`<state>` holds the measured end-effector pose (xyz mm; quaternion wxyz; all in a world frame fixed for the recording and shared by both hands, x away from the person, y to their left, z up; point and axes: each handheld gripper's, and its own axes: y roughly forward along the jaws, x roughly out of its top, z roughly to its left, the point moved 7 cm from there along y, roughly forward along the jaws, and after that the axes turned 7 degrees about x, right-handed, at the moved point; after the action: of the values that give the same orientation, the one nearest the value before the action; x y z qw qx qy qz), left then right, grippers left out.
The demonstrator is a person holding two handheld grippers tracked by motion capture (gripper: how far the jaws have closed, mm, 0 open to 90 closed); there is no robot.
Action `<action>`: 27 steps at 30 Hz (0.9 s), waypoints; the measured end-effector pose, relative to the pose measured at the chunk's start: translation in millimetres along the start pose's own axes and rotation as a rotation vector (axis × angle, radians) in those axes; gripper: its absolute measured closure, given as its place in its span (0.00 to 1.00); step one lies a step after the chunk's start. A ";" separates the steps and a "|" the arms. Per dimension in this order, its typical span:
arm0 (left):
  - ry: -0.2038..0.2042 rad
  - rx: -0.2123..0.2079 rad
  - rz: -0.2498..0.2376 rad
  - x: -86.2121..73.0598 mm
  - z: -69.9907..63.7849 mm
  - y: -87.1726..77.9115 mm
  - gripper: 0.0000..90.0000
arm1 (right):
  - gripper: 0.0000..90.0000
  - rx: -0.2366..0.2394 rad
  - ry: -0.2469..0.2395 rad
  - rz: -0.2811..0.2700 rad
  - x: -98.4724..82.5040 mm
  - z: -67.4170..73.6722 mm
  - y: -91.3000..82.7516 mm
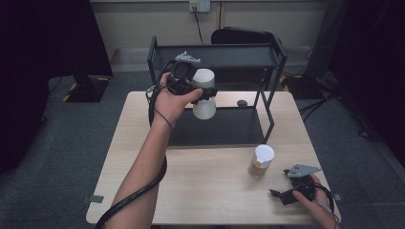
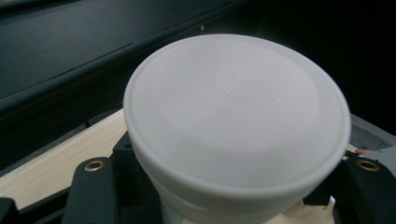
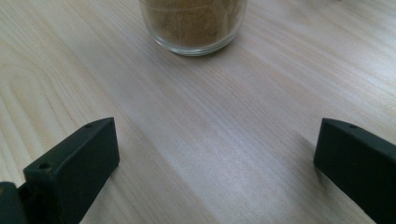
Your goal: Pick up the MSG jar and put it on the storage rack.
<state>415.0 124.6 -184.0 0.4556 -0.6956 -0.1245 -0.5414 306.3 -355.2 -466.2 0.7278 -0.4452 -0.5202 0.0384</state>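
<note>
A light wooden table (image 1: 143,191) stands on a grey carpeted floor (image 1: 52,152), with a black two-level metal shelf rack (image 1: 219,57) at its far edge. Behind it, a pale wall (image 1: 143,24) carries a white power socket (image 1: 199,5) with a cable hanging down, and a dark chair back (image 1: 241,36) sits below. Both sides of the room fall into deep shadow.

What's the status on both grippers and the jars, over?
Left gripper shut on white-lidded jar, held up by black shelf rack. Right gripper open, resting on table, facing brown-filled jar. Nothing between.
</note>
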 end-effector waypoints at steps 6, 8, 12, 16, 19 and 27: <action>-0.004 0.001 -0.001 9.2 1.8 -1.5 0.39 | 0.00 0.000 0.000 0.000 0.0 0.0 0.0; 0.000 0.006 -0.003 13.1 2.1 -2.7 0.39 | 0.00 0.000 0.000 0.000 0.0 0.0 0.0; -0.012 0.006 -0.015 17.5 4.7 -5.6 0.39 | 0.00 0.000 0.000 0.000 0.0 0.0 0.0; -0.016 0.014 -0.014 23.3 8.2 -9.2 0.39 | 0.00 0.000 0.000 0.000 0.0 0.0 0.0; -0.011 0.027 -0.013 28.4 10.0 -12.9 0.39 | 0.00 0.000 -0.001 0.000 0.0 -0.1 0.0; -0.007 0.048 -0.018 43.2 12.8 -22.6 0.39 | 0.00 0.000 0.001 0.001 0.1 0.0 -0.1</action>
<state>424.7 133.1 -135.3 0.4667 -0.6852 -0.1454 -0.5400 306.3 -355.2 -466.1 0.7280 -0.4454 -0.5197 0.0388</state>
